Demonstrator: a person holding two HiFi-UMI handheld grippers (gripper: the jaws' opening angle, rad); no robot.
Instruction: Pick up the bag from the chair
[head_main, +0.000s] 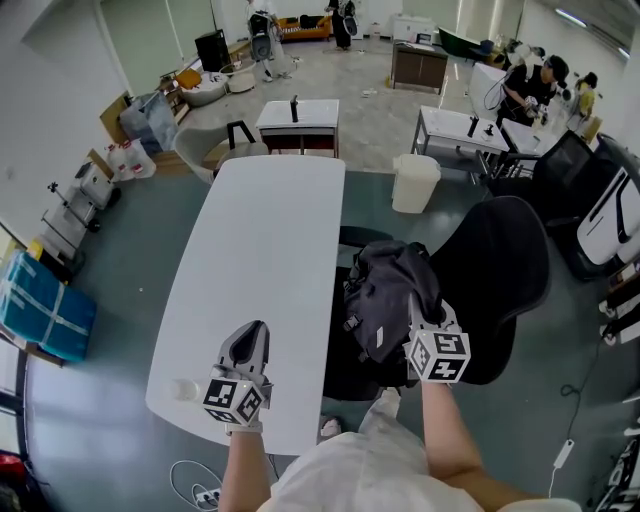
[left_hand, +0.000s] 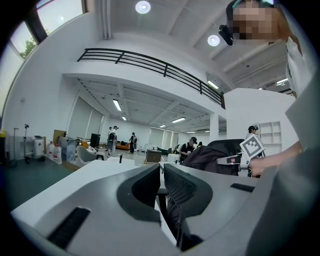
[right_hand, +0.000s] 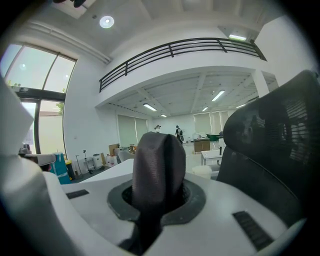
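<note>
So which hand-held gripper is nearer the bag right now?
Right. The right hand-held gripper is clamped on the bag by its strap, over the chair; the left hand-held gripper is above the white table, clear of it.

One dark bag (head_main: 385, 290), one long white table (head_main: 260, 250), one white bin (head_main: 414, 185)

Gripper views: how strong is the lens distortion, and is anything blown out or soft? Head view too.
Left gripper view: heavy fisheye, black corners, the balcony railing bowed, the ceiling light flaring. Right gripper view: same fisheye, the window washed out, the bag strap in the jaws reasonably sharp. Head view: milder bend, even light, the bag dark with little detail.
</note>
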